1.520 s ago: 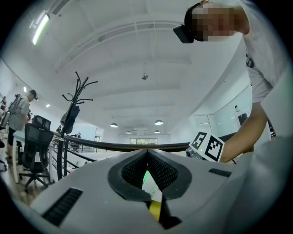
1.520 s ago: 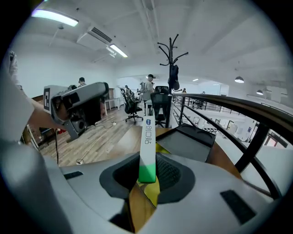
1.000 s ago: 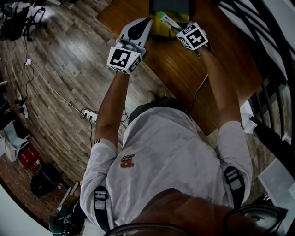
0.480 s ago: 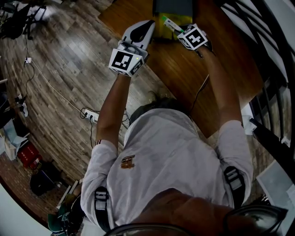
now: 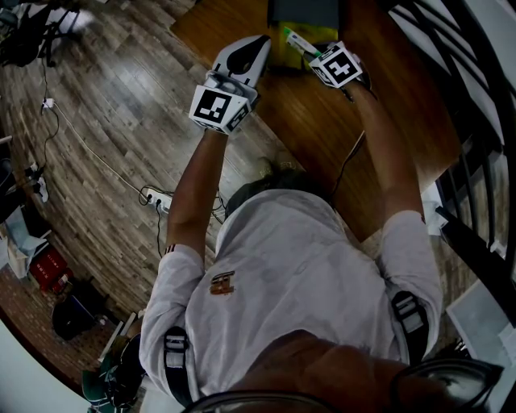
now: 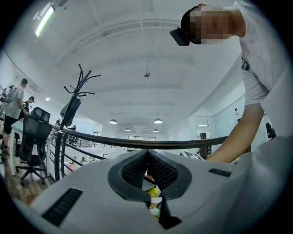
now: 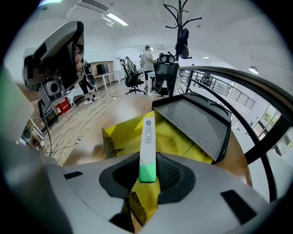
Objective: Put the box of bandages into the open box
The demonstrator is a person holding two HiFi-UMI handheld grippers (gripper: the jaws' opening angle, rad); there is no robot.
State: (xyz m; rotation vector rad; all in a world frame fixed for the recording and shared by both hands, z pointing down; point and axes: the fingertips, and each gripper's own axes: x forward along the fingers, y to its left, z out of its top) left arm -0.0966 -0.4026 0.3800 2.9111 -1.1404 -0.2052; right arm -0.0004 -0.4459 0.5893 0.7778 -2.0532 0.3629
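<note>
As the left gripper (image 6: 147,171) is hanging closed, the right gripper (image 7: 147,177) is pinching the box of bandages (image 7: 147,144) over the open box (image 7: 120,131).

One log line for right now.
right gripper: shut on bandage box | bandage box: above yellow open box | left gripper: shut, empty

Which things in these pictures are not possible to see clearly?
- Yellow open box, head view: left gripper and right gripper cover much of it.
- Print on the box of bandages, right gripper view: too small to read.
- Dark case, head view: cut off by the top edge.
</note>
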